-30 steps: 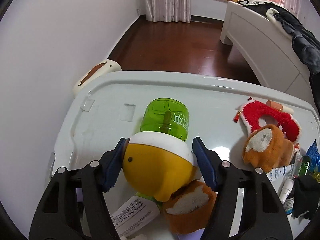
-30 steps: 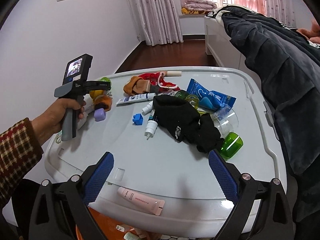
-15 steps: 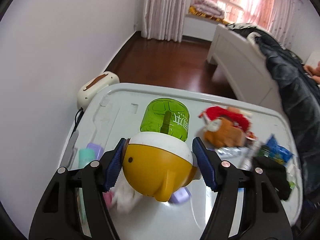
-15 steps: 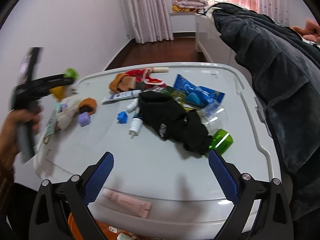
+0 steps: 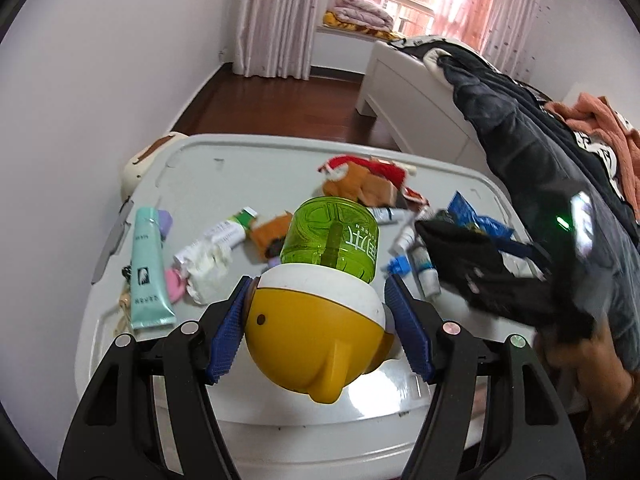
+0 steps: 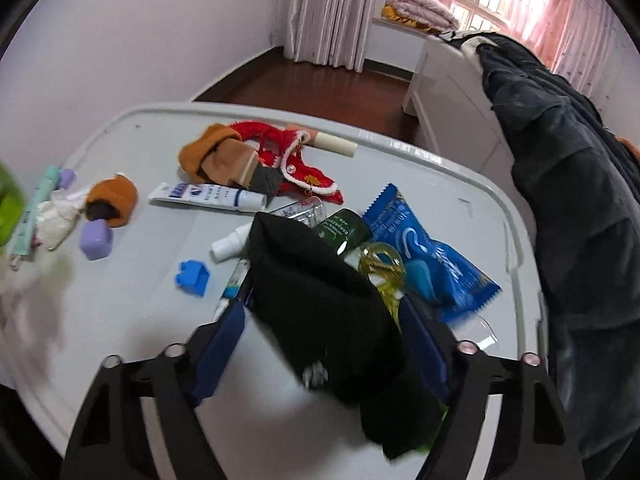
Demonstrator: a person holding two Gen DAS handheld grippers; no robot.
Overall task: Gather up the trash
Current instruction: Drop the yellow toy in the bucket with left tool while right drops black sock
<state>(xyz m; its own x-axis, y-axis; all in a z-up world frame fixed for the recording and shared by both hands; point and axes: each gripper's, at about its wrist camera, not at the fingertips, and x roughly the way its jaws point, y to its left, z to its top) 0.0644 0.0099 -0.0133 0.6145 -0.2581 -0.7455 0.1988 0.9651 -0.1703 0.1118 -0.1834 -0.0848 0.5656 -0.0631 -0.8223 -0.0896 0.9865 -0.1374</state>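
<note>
My left gripper [image 5: 316,312] is shut on a yellow and white device with a green bottle [image 5: 316,328] and holds it above the grey table [image 5: 224,176]. My right gripper [image 6: 324,328] has its jaws around a black cloth [image 6: 320,300] lying on the table [image 6: 120,312]; the jaws stand fairly wide and I cannot tell if they press it. Around the cloth lie a blue wrapper [image 6: 432,256], a white tube [image 6: 204,196], a blue block [image 6: 192,278] and small bottles [image 6: 344,228].
Orange and red knitted items [image 6: 248,156] lie at the table's back. A mint tube [image 5: 146,268], crumpled tissue [image 5: 208,268] and a purple cap [image 6: 96,240] lie at the left. A bed with dark clothes [image 6: 568,184] stands to the right. White wall on the left.
My left gripper has lifted the yellow device and pulled back from the table. My right gripper has moved forward over the table and its jaws have closed in around the black cloth.
</note>
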